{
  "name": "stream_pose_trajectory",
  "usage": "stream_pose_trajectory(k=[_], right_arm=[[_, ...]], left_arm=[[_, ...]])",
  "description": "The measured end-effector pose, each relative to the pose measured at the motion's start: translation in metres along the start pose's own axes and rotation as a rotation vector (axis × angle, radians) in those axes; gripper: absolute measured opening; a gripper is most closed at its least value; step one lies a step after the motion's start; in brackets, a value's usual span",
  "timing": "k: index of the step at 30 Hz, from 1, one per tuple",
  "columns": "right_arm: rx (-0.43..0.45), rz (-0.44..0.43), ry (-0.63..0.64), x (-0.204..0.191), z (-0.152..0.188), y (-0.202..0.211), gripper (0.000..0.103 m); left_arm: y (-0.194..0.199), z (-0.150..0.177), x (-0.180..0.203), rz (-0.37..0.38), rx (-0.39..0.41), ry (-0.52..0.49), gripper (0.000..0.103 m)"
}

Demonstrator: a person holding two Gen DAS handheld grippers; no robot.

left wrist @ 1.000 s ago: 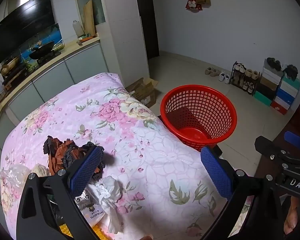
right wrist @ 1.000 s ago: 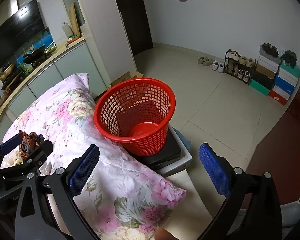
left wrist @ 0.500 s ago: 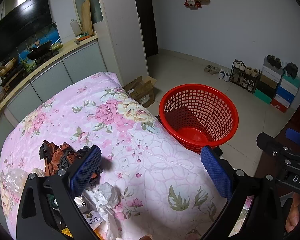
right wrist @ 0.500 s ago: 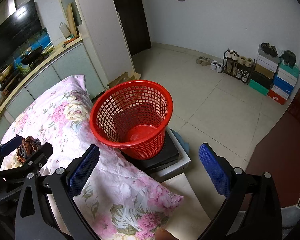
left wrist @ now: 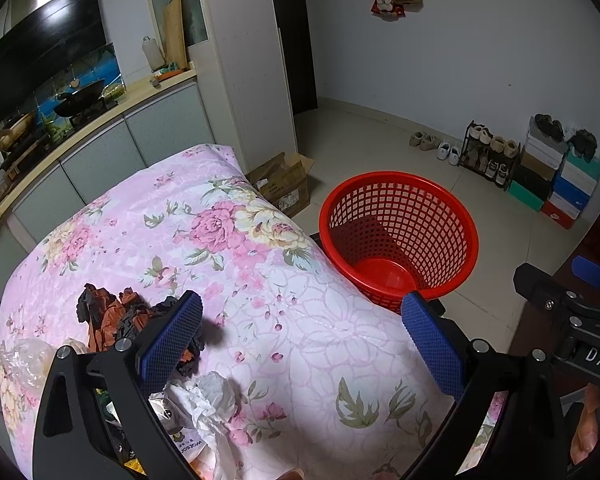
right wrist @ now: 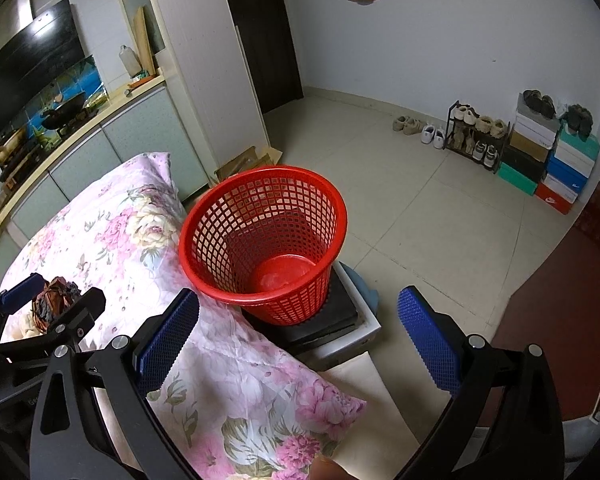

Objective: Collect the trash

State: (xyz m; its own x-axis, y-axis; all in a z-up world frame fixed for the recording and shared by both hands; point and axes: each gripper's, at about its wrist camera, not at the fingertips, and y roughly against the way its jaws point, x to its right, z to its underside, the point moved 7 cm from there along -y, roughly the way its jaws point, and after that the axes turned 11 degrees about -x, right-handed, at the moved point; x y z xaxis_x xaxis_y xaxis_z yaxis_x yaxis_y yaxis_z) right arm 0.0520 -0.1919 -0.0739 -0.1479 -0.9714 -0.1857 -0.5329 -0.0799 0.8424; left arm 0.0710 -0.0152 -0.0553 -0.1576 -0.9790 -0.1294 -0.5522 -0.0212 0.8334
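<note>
A red mesh basket [left wrist: 400, 236] stands empty beside a table covered by a pink floral cloth [left wrist: 228, 264]; it also shows in the right wrist view [right wrist: 264, 240]. Trash lies on the cloth at lower left: a crumpled black-and-orange wrapper [left wrist: 112, 316], a white tissue wad [left wrist: 216, 392], a clear plastic bag [left wrist: 20, 360] and a printed packet [left wrist: 188, 444]. My left gripper [left wrist: 300, 340] is open and empty above the cloth, just right of the trash. My right gripper [right wrist: 300, 340] is open and empty, in front of the basket. The wrapper also shows in the right wrist view [right wrist: 56, 300].
The basket rests on a dark flat box [right wrist: 332, 320] on the floor. A cardboard box [left wrist: 284, 184] sits by the white pillar. A kitchen counter [left wrist: 80, 128] runs along the left. A shoe rack [left wrist: 488, 152] and stacked shoe boxes [left wrist: 556, 184] line the far wall.
Both grippers have drawn back and risen slightly; the trash pile and basket sit a little lower and farther in view. Both stay open and empty.
</note>
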Motion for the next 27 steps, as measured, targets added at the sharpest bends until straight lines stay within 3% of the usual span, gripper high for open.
stream_pose_trajectory(k=[27], right_arm=[[0.024, -0.012, -0.005, 0.001, -0.01, 0.008, 0.097]], left_arm=[[0.004, -0.007, 0.002, 0.001, 0.006, 0.01, 0.097]])
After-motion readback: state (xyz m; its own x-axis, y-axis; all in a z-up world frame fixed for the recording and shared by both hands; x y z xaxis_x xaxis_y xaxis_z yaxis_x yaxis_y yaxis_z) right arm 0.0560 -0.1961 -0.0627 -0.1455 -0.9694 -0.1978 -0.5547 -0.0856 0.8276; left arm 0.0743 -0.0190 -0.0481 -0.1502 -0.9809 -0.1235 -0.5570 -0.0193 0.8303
